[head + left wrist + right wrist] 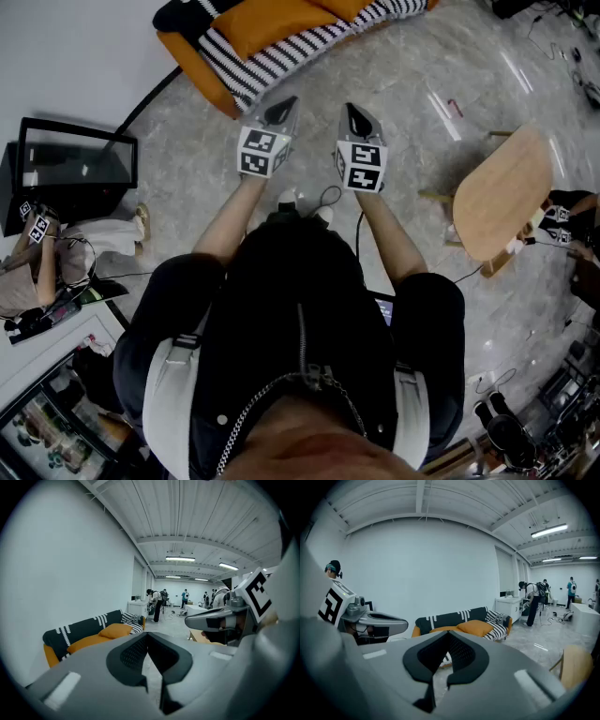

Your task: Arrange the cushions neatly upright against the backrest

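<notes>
Both claws are out in front of me, side by side at chest height, noses aimed at the sofa (423, 623) across the floor. The left gripper (148, 638) has its jaws pressed together with nothing between them. The right gripper (449, 637) is the same: closed and empty. That makes sense, since there's nothing within reach to take.

The sofa sits at the far side, well apart from me, with bare marble floor (394, 84) in between. The task hasn't started on the cushions themselves. From the right gripper view, the orange cushion (476, 627) is lying flat on the seat toward the right end, not propped on the dark patterned backrest (450, 617). Just to its right is the striped cushion (499, 621), slumped into the corner rather than standing. Those two are what I'd expect to stand up.

Holding the claws level and pointed ahead keeps the sofa in both cameras while I line up.

A wooden stool (502, 192) stands near my right side, and there's a dark screen (75, 155) low on the left. Both look clear of a straight path. People are working at the far end of the room, away from the sofa.

My guess at the next step is to close the gap, then open the jaws for the orange cushion.
</notes>
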Demonstrator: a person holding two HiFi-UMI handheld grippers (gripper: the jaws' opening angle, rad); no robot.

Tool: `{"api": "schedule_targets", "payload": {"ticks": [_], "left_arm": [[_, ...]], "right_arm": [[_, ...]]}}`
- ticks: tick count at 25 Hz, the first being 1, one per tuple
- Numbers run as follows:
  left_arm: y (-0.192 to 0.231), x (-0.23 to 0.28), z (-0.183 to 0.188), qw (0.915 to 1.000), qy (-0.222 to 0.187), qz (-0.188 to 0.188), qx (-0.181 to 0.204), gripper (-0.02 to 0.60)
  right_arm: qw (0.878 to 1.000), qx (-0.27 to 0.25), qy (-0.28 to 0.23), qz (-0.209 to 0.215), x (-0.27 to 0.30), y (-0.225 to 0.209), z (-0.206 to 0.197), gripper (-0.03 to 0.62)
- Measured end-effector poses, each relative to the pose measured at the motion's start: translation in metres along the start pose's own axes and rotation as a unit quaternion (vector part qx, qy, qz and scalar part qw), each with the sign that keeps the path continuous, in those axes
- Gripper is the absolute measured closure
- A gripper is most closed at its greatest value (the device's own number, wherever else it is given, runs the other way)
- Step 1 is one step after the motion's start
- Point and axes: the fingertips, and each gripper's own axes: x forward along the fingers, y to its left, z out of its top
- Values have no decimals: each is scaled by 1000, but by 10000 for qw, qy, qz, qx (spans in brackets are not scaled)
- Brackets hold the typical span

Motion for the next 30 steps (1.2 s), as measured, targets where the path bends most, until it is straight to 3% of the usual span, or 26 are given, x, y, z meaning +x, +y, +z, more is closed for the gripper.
{"api": "schedule_targets", "payload": {"ticks": [6,11,16,22,30], "left_arm": [[-11,-2,-2,9999,123,11,-73,572],[-21,4,-2,10000,88,24,-30,572],[-34,22,-7,9998,191,-81,18,572],[-28,67,0,9995,196,-228,-36,572],[1,174,15,9984,265,-487,-59,572]], "right_arm": [[9985,243,-251,417,-13,5,5,589],[9984,27,-247,507,-21,0,-1,585],[9987,180,-71,467,-22,-21,-14,591],[9985,183,31,522,6,-45,-14,591],[9989,232,201,345,87,-111,7,591]]}}
